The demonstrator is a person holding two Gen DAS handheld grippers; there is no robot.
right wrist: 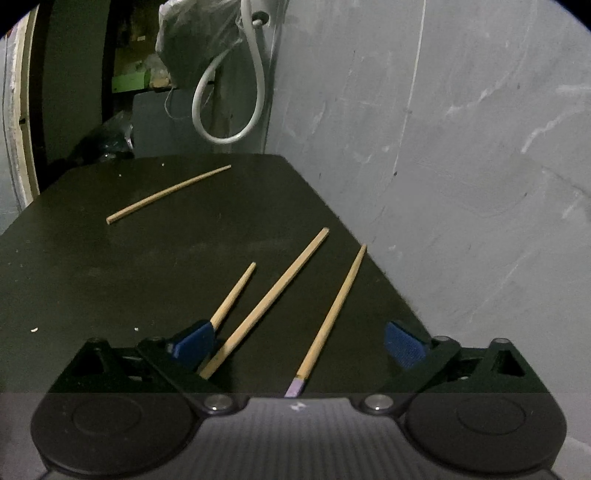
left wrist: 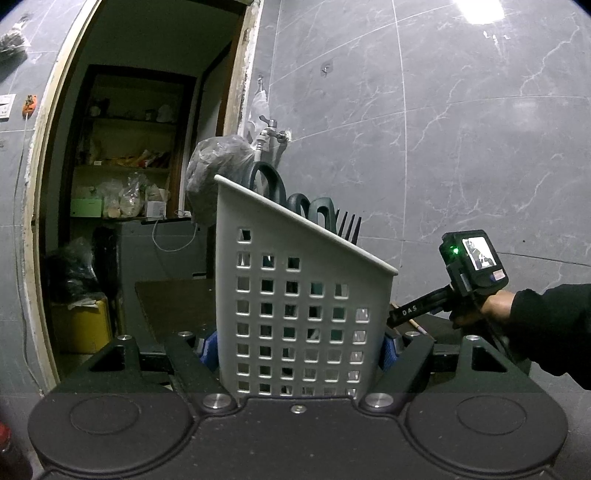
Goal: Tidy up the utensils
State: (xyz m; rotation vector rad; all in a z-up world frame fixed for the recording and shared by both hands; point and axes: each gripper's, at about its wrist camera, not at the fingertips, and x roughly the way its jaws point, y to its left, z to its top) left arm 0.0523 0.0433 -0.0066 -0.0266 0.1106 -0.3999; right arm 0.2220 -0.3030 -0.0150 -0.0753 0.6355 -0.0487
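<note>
Two pale wooden chopsticks (right wrist: 271,299) lay lengthwise between the right gripper's (right wrist: 297,341) spread fingers on the dark tabletop (right wrist: 110,277), pointing forward. Left gripper (left wrist: 297,349) was clamping the white perforated plastic utensil basket (left wrist: 295,295).

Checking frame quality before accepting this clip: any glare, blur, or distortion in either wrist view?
Left wrist view: sharp, lamp glare on the tiled wall, fisheye bending the door frame. Right wrist view: dimmer and softer, chopsticks readable on the dark table, pale band across the bottom.
</note>
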